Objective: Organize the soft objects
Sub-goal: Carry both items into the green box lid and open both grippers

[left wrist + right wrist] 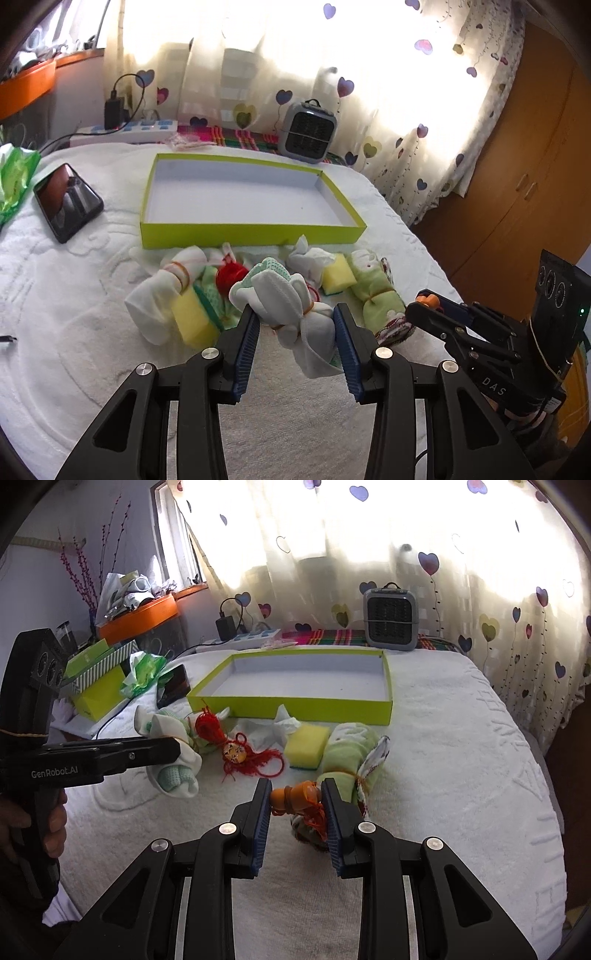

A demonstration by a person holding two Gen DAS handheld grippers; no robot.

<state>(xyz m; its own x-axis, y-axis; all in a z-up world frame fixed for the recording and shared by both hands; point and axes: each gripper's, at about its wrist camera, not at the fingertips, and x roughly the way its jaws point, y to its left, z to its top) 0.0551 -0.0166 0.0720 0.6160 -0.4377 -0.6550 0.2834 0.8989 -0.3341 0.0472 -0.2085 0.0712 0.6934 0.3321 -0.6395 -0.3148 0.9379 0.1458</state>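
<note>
A white embossed towel (74,332) covers the whole work surface, and heart-printed curtains (388,92) glow with daylight behind it. At the far left sit a crumpled green wrapper (14,177) and a dark phone (68,201) lying flat; behind them a white power strip (125,131) carries a black charger. In the middle stands a shallow lime-green tray (243,234) with a white floor, open side up, and behind it to the right a small grey heater (308,133) rests on a striped cloth. A row of soft things lies just in front of the tray: a white cloth bundle (162,295), a yellow sponge (192,317), a red tassel ornament (240,753), a second yellow sponge (306,744) and a green cloth roll (347,760). The left gripper (297,332) is clamped on a white-and-mint bundle (280,295) tied with rubber bands, held clear above the towel. The right gripper (295,805) is clenched on a small orange toy (295,797); its lower part is tangled in orange thread and shadow and hard to make out. Wooden cupboards (517,184) fill the right edge. A hand (55,827) on the left gripper's handle is cut off by the frame.
</note>
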